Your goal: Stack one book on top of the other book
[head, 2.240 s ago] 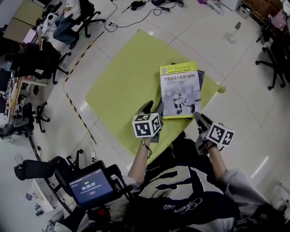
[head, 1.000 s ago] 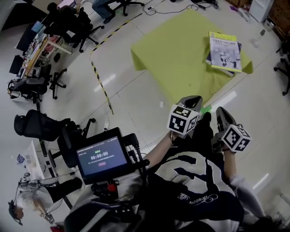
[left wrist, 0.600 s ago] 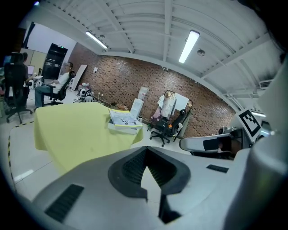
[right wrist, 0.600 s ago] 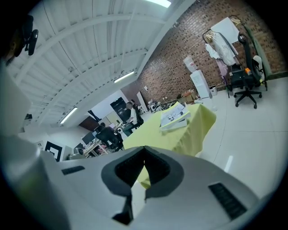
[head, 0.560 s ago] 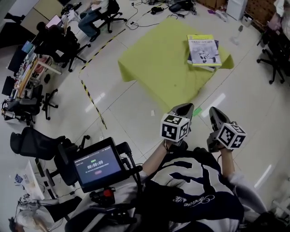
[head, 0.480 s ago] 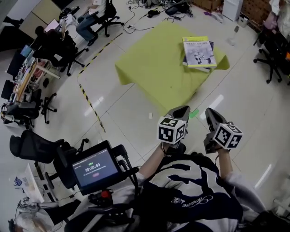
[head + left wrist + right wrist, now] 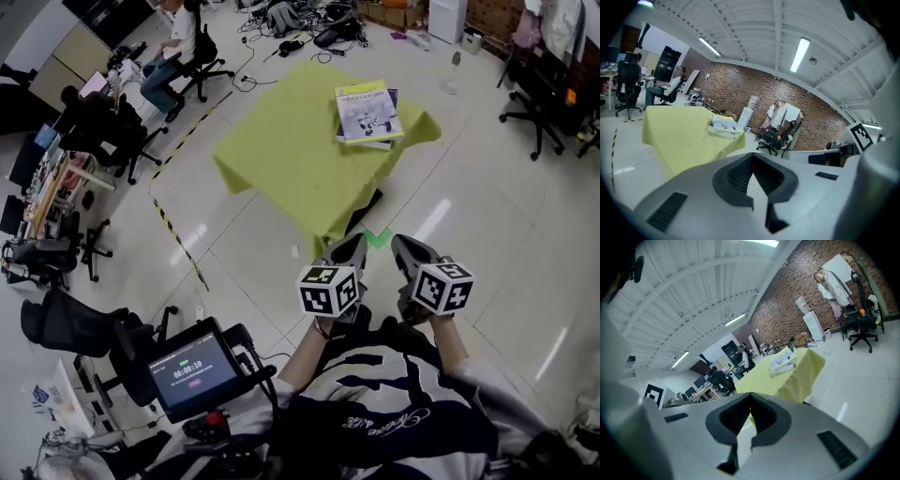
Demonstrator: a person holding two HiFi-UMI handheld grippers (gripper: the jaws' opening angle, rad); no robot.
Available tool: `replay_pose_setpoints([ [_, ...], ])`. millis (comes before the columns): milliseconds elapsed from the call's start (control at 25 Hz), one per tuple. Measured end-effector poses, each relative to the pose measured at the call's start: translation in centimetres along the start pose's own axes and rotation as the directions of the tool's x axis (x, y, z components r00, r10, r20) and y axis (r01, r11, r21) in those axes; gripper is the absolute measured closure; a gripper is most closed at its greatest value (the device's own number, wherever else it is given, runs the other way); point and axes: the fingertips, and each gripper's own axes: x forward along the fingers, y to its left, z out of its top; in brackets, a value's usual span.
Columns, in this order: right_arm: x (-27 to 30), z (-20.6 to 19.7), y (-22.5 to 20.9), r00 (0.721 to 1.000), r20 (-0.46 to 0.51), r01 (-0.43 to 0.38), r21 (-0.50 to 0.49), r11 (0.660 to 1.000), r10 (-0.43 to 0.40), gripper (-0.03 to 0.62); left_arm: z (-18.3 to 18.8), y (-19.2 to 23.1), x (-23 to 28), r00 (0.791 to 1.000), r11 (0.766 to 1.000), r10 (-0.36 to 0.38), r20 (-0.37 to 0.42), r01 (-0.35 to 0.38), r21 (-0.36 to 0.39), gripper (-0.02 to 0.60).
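Note:
Two books (image 7: 367,113) lie stacked near the far right corner of a table under a yellow-green cloth (image 7: 281,155). The top one has a pale cover with a yellow-green band; a dark book shows beneath it. The stack (image 7: 723,126) also shows far off in the left gripper view, and the same stack (image 7: 783,360) in the right gripper view. My left gripper (image 7: 354,248) and right gripper (image 7: 403,247) are held side by side over the floor, well short of the table. Both are shut with nothing between the jaws.
White tiled floor lies between me and the table. A green mark (image 7: 377,238) sits on the floor by the table's near corner. Office chairs (image 7: 532,103) stand at the right, desks and seated people (image 7: 173,42) at the left. A screen on a stand (image 7: 193,368) is beside me.
The view has pulled back from the table, so the books and cloth look smaller and farther. Both grippers stayed shut and came back with me, away from the stacked books.

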Motion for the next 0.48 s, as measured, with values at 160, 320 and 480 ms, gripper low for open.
replay_pose_setpoints([
  [160,-1.2,-0.6,0.0,0.999,-0.023,-0.027,-0.017,0.999,0.027,0.6,-0.4,-1.0,-0.4,0.999,1.0,0.026,0.025,-0.026,-0.011,0.577],
  [320,-2.1,-0.2,-0.1,0.999,-0.023,-0.043,-0.03,0.999,0.042,0.6,-0.5,-2.1,-0.3,0.999,0.999,0.034,0.032,-0.033,-0.013,0.577],
  [480,-3.0,0.7,-1.1,1.0,-0.001,-0.031,-0.035,0.999,0.031,0.6,-0.4,-3.4,0.9,0.999,1.0,0.017,0.029,-0.017,0.01,0.577],
])
